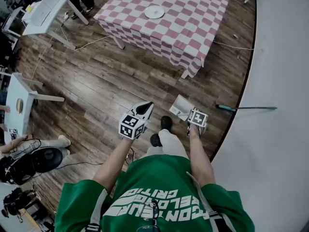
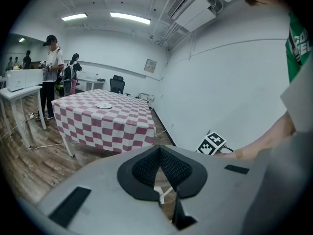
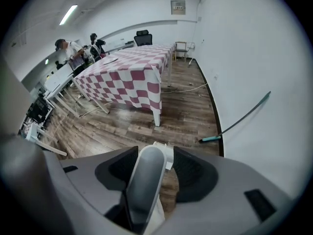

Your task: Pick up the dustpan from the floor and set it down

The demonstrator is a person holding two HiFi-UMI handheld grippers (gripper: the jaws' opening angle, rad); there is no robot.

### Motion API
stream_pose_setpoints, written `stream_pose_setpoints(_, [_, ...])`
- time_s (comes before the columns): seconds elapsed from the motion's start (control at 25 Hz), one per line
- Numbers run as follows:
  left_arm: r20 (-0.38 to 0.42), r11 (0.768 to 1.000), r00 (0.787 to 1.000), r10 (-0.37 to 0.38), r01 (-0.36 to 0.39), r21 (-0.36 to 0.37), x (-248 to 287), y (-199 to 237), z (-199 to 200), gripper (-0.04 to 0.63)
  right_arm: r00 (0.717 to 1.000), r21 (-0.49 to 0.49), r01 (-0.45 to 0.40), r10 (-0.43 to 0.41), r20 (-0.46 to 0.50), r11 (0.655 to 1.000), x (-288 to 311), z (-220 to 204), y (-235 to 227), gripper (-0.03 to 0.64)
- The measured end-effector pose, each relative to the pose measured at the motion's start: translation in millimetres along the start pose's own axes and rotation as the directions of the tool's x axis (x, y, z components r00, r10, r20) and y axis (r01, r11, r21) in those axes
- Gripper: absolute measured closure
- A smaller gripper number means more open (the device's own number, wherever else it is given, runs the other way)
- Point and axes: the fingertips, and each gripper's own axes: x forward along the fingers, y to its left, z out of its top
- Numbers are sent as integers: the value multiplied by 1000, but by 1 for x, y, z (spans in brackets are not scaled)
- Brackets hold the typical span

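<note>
The dustpan (image 1: 181, 107) is pale grey and white and sits low over the wooden floor just ahead of my right gripper (image 1: 197, 121). In the right gripper view its rounded grey handle (image 3: 145, 180) runs between the jaws toward the white pan (image 3: 165, 154). My right gripper (image 3: 155, 153) is open, with a gap showing between the handle and the right-hand pad. My left gripper (image 1: 146, 109) hangs to the left of the dustpan, apart from it. Seen in its own view, the left gripper (image 2: 159, 153) is shut, pads meeting at the tips with nothing between them.
A table with a pink-and-white checked cloth (image 1: 164, 21) and a white plate (image 1: 154, 12) stands ahead. A long stick with a teal end (image 1: 244, 108) leans on the white wall (image 1: 280, 81) at the right. White tables (image 1: 46, 11) and cables lie left. My shoes (image 1: 165, 123) are below.
</note>
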Motion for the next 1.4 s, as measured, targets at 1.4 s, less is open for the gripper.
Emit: stream_pose_setpoints(1.4, [61, 991, 990, 130, -127, -47, -53, 17, -8, 591, 994, 13, 73, -72, -81, 997, 6, -17, -23, 506])
